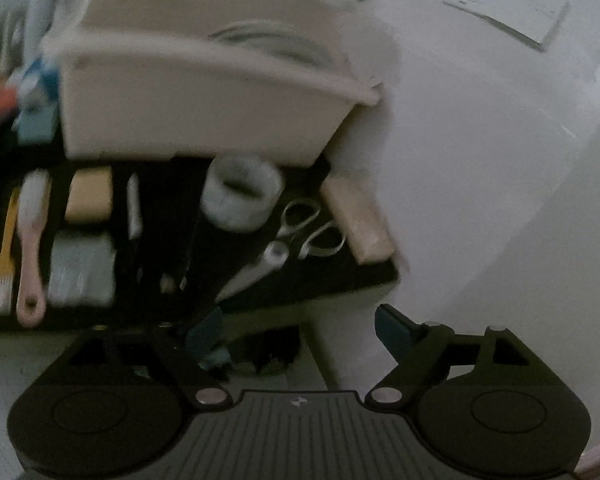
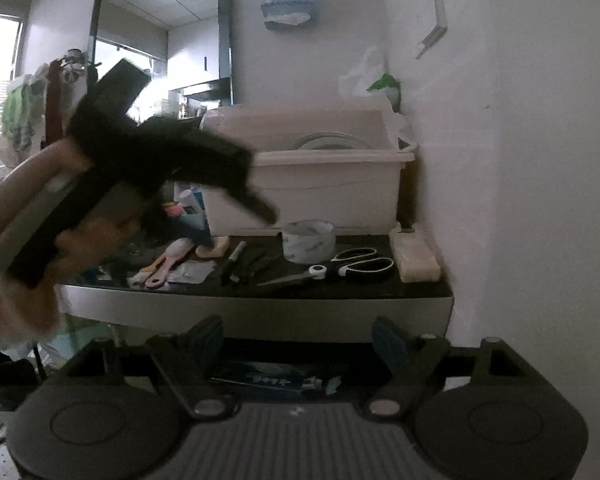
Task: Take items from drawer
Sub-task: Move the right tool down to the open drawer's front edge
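Scissors [image 2: 354, 266] black-white handles, blades closed, lying flat

1 scissors [image 2: 340, 266], 1 tape roll [image 2: 308, 240], 2 brushes [image 1: 30, 248]

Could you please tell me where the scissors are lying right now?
In both wrist views the scissors lie flat on the dark countertop toward its right end, between the roll of tape and the pale block by the wall.
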